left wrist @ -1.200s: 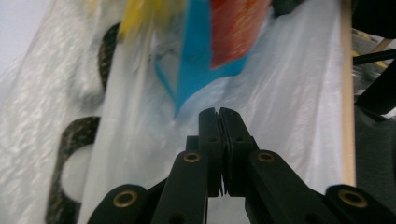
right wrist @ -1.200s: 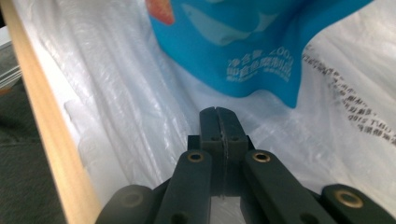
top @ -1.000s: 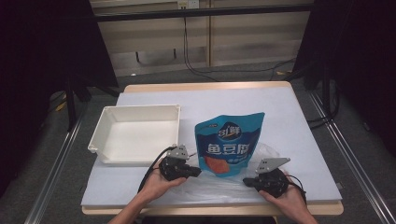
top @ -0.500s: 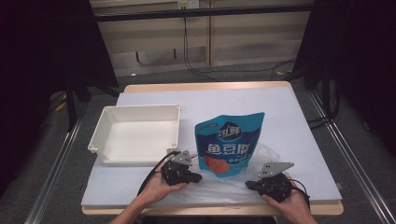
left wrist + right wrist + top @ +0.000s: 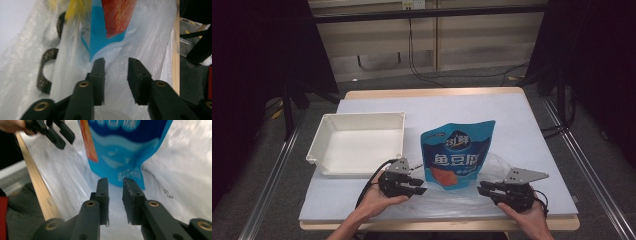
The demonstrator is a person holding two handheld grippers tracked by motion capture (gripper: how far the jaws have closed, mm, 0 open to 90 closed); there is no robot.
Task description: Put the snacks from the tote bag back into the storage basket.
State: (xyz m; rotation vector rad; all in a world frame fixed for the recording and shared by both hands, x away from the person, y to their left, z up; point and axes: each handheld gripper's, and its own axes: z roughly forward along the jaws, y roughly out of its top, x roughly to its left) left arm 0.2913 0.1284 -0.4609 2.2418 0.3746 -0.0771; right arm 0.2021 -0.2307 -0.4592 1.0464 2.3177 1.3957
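Pouch, blue printed plastic [image 5: 456, 154], lies on clear thin plastic bag [image 5: 492, 172] between left tool [image 5: 418, 183] and right tool [image 5: 483, 189]. Both tools just opening, slightly parted, gripping nothing. White rectangular tray [image 5: 319, 150] left; table [image 5: 532, 130] edge near.

Only readable thing here is on the blue pouch [image 5: 457, 155]: big white Chinese characters "鱼豆腐" across the front, smaller logo above reading something like "3鲜". Fine print's too blurry.
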